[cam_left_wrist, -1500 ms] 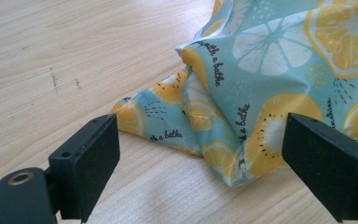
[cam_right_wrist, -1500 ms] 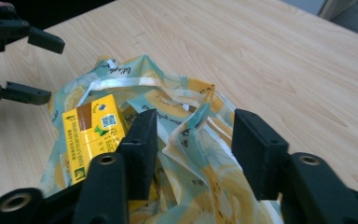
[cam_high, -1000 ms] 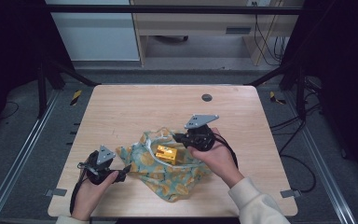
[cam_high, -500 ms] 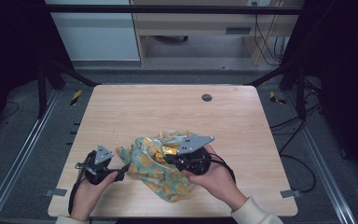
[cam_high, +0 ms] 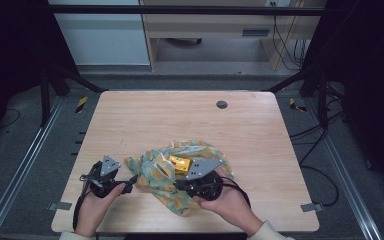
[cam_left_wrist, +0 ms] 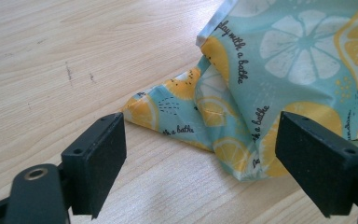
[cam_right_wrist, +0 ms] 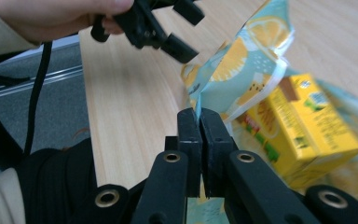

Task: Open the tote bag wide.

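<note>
The lemon cloth lies bunched on the table, partly over a yellow box. It looks soft, light and floppy, so grab an edge. The right gripper pinches a fold; the left gripper has jaws apart beside a corner.

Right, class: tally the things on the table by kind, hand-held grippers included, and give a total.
Lemon-print cloth: 1
Yellow carton: 1
Hand-held grippers: 2, the left gripper open, the right gripper shut on the cloth
Total: 4
</note>
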`<state>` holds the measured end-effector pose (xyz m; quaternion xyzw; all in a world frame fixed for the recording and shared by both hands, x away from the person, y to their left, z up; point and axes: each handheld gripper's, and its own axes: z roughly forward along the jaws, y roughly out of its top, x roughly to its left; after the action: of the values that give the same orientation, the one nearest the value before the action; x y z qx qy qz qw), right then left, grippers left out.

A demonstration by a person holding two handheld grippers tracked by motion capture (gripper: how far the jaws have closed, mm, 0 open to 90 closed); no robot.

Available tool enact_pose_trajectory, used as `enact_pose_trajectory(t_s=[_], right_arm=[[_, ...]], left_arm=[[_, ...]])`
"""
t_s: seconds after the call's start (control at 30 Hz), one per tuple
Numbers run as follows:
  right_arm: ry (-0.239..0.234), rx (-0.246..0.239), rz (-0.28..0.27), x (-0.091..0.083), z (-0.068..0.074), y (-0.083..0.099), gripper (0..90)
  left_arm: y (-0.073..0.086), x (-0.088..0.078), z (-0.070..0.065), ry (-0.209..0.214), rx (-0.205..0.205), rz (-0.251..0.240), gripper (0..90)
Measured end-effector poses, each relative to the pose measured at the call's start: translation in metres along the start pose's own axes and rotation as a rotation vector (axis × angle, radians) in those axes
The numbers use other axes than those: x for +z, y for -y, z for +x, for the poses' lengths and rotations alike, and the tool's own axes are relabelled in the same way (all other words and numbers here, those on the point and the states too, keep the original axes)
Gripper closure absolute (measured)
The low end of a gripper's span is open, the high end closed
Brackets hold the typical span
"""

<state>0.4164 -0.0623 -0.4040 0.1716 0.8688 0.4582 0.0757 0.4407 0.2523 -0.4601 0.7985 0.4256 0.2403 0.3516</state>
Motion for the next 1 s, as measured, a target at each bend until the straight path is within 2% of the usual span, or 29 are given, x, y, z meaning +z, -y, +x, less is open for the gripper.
enact_pose_trajectory(t_s=[0.5, 0.77, 0.93, 1.0], right_arm=[[-0.031, 0.029, 0.063, 0.016, 0.009, 0.032, 88.4], [-0.016, 0.048, 0.096, 0.021, 0.005, 0.049, 88.1], [-0.002, 0.063, 0.129, 0.025, 0.003, 0.061, 88.1], [-0.002, 0.066, 0.139, 0.028, 0.002, 0.065, 88.0]], left_arm=[[0.0, 0.001, -0.001, 0.001, 0.003, 0.005, 17.5], [0.0, 0.001, -0.002, 0.004, 0.0, -0.002, 17.5], [-0.005, -0.005, -0.004, 0.029, -0.005, -0.027, 18.2], [-0.01, -0.011, -0.008, 0.064, 0.0, -0.056, 19.8]])
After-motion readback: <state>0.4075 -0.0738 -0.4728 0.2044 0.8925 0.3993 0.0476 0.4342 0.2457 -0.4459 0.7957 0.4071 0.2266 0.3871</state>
